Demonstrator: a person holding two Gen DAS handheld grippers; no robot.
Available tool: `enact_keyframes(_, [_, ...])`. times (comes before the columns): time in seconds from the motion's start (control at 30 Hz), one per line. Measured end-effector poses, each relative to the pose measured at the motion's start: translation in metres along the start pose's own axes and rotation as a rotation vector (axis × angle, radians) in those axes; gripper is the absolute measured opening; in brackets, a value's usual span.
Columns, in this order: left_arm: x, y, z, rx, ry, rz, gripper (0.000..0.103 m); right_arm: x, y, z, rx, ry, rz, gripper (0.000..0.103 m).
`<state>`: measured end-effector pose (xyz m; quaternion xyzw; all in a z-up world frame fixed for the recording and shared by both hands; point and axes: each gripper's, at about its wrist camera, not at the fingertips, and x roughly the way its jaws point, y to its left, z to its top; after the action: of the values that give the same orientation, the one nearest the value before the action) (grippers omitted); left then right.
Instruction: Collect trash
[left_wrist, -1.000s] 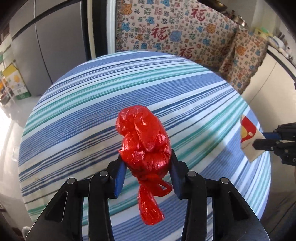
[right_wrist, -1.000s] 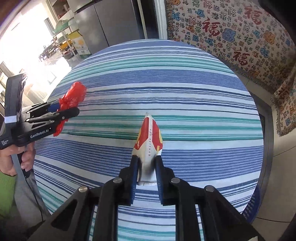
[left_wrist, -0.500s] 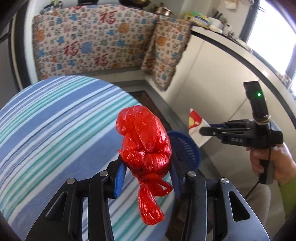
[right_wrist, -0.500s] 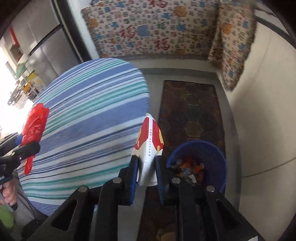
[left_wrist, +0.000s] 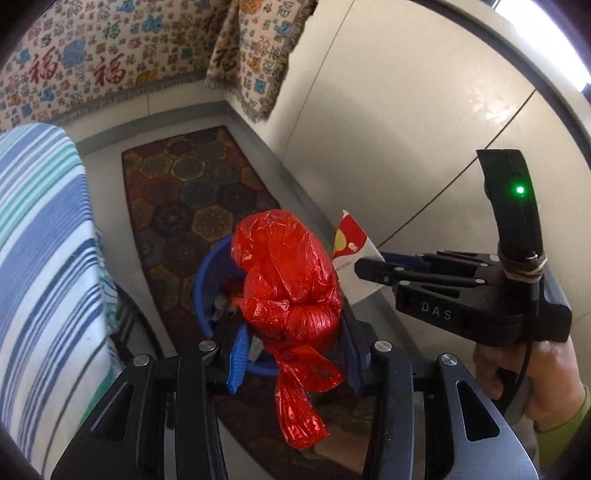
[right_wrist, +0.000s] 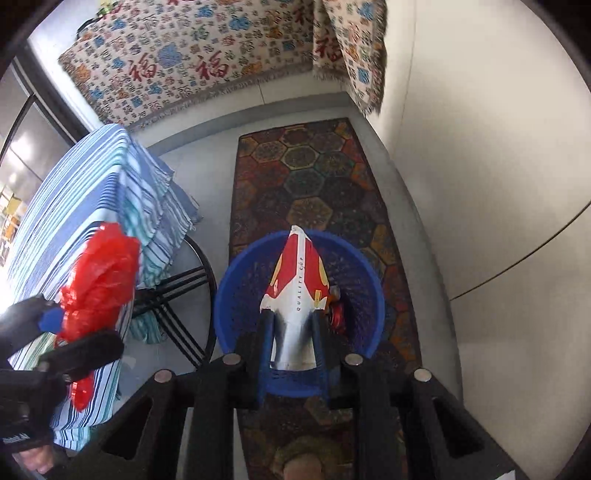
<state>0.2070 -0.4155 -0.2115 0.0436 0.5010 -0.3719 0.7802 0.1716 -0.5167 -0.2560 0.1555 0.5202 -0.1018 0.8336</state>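
My left gripper (left_wrist: 293, 354) is shut on a crumpled red plastic bag (left_wrist: 288, 284) and holds it above the blue trash basket (left_wrist: 207, 280). My right gripper (right_wrist: 293, 332) is shut on a flattened red, white and yellow paper cup (right_wrist: 297, 288), right over the blue basket (right_wrist: 362, 266), which holds some trash at its bottom. In the left wrist view the right gripper (left_wrist: 373, 266) holds the cup (left_wrist: 351, 258) just right of the bag. In the right wrist view the left gripper (right_wrist: 70, 332) with the red bag (right_wrist: 99, 280) is at the left.
The round table with a striped blue and teal cloth (left_wrist: 40, 258) stands left of the basket, with its black metal legs (right_wrist: 177, 295) beside it. A patterned rug (right_wrist: 317, 184) lies under the basket. A white cabinet wall (right_wrist: 480, 184) rises at the right.
Both grippers have swung away from the table top to the right and down, and now hold the bag and the cup over the blue basket on the floor.
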Motion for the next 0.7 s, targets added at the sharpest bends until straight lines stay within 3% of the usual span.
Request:
enact_keyframes(0.23, [0.045,0.008,0.011,-0.004,0.035,0.013,0.046,0.055,-0.035,0.003,0.068,0.055,0.044,0.026])
enact_keyframes(0.3, [0.053,0.012,0.013,-0.011,0.04,0.021,0.05,0.069,-0.043,0.001,0.089,0.06,0.068,0.035])
enact_keyframes(0.4, [0.066,0.016,0.018,-0.032,0.047,0.028,0.071,0.086,-0.054,-0.001,0.121,0.056,0.085,0.046])
enact_keyframes(0.43, [0.069,0.017,0.019,-0.038,0.045,0.028,0.072,0.088,-0.057,-0.002,0.132,0.052,0.08,0.054])
enact_keyframes(0.47, [0.072,0.018,0.021,-0.041,0.049,0.028,0.072,0.089,-0.059,-0.002,0.142,0.046,0.079,0.056])
enact_keyframes(0.53, [0.074,0.019,0.024,-0.037,0.058,0.033,0.074,0.086,-0.067,-0.004,0.162,0.036,0.079,0.056])
enact_keyframes(0.6, [0.066,0.019,0.023,-0.023,0.041,0.04,0.079,0.076,-0.073,-0.006,0.185,0.021,0.053,0.065])
enact_keyframes(0.67, [0.054,0.02,0.02,-0.017,0.013,0.058,0.086,0.058,-0.073,-0.009,0.204,0.005,0.011,0.081])
enact_keyframes(0.7, [0.043,0.019,0.017,-0.014,-0.013,0.074,0.092,0.047,-0.073,-0.011,0.206,-0.009,-0.004,0.083])
